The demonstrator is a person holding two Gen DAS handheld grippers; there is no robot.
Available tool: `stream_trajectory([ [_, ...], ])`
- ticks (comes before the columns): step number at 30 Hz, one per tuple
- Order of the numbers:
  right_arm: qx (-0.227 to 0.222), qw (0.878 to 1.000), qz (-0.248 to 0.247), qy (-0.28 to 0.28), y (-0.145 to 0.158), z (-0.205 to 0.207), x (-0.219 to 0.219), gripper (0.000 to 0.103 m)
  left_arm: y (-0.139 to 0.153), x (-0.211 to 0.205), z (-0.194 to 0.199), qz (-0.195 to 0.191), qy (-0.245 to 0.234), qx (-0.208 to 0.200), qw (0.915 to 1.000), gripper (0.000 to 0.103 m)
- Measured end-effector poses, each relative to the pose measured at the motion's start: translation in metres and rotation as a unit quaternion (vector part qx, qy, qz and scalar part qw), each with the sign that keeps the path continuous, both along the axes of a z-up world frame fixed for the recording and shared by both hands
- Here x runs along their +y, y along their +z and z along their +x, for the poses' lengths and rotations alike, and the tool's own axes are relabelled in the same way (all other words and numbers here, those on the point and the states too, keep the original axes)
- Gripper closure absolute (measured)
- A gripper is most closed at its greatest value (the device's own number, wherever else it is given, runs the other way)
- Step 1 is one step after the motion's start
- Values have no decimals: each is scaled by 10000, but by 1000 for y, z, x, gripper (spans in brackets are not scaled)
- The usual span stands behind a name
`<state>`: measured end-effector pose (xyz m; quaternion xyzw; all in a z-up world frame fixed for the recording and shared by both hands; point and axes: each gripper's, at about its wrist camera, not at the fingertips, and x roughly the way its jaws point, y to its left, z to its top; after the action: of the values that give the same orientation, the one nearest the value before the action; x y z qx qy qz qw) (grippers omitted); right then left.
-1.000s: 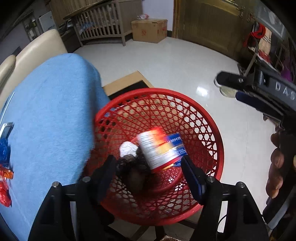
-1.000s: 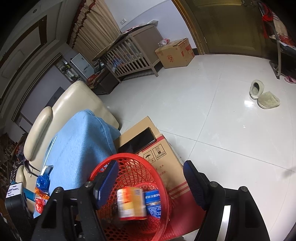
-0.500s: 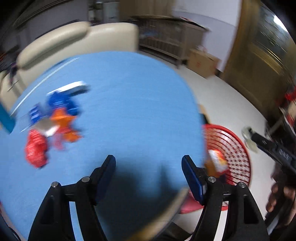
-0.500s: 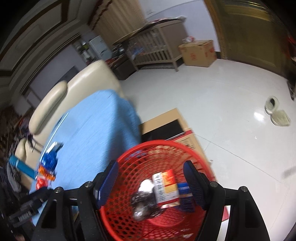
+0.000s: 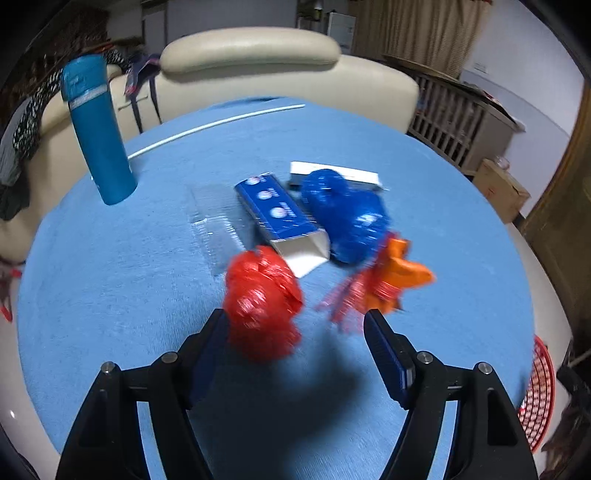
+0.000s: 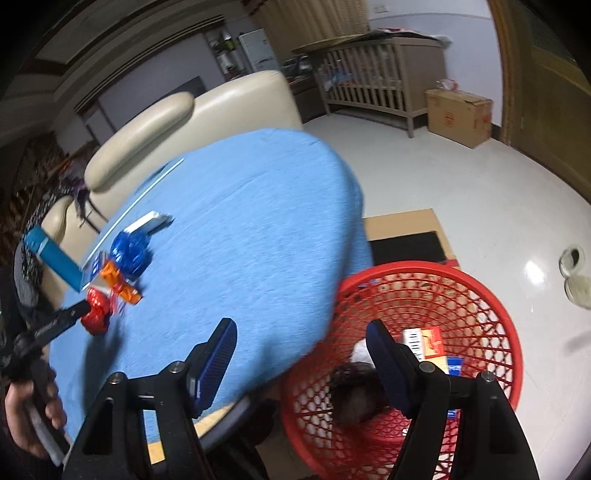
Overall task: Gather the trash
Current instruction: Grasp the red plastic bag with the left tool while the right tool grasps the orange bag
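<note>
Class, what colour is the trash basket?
Red basket, clearest in the right wrist view.

Place: a home, a lived-in family room.
Seating: cream sofa (image 5: 258, 55) at 12 o'clock behind the round table (image 5: 110, 277) with its blue cloth.
Nursery piece: wooden crib (image 6: 373, 79) at 1 o'clock.
Floor: glossy white tiles (image 6: 480, 206), slippers (image 6: 574, 273) at 3 o'clock, cardboard box (image 6: 460, 116).
Window side: curtains (image 5: 413, 33) at 1 o'clock.
</note>
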<state>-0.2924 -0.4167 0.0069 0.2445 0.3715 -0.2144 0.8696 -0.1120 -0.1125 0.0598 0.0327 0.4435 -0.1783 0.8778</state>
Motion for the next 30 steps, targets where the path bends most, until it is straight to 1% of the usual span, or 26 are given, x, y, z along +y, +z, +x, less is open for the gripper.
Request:
stream_trajectory([
  [2, 73, 9999, -51, 107, 1, 8, 9, 28, -8, -1, 9, 8, -8, 64, 10000, 27],
  [4, 149, 9996, -107, 210, 1, 17, 18, 28, -14, -2, 14, 150, -40, 27, 9999, 27],
  [5, 176, 9995, -128, 249, 2, 20, 21, 28, -17, -3, 14, 141, -109, -17, 9998, 29],
  [6, 204, 9992, -156, 306, 3, 24, 25, 28, -18, -2, 13, 156, -135, -62, 9998, 59],
  [7, 230, 9989, -190, 361, 4, 29, 30, 28, -19, 0, 12, 163, -165, -57, 9997, 63],
  [9, 280, 9982, -253, 458, 5, 37, 39, 28, -18, 11, 10, -13, -188, -36, 9998, 64],
  [10, 316, 9978, -265, 517, 3, 43, 44, 28, -18, 18, 7, -38, -175, -61, 9998, 65],
  [13, 388, 9965, -256, 700, 0, 63, 57, 28, -15, 43, -2, -74, 10, -173, 9998, 65],
  [16, 396, 9936, -275, 1024, -2, 91, 79, 28, -17, 65, -7, -18, 210, -226, 9995, 65],
  [18, 357, 9909, -319, 1258, -2, 110, 93, 28, -21, 80, -10, 9, 361, -203, 9991, 65],
  [20, 292, 9878, -400, 1479, -1, 130, 107, 28, -26, 90, -11, -56, 433, -162, 9989, 65],
  [23, 200, 9827, -489, 1777, 0, 162, 128, 28, -29, 87, -12, -2, 422, -231, 9988, 65],
  [25, 150, 9789, -579, 1952, -1, 186, 141, 28, -30, 89, -12, -103, 445, -219, 9987, 65],
  [30, 279, 9741, -755, 2113, -14, 225, 158, 28, -36, 91, -13, -191, 418, -264, 9986, 63],
])
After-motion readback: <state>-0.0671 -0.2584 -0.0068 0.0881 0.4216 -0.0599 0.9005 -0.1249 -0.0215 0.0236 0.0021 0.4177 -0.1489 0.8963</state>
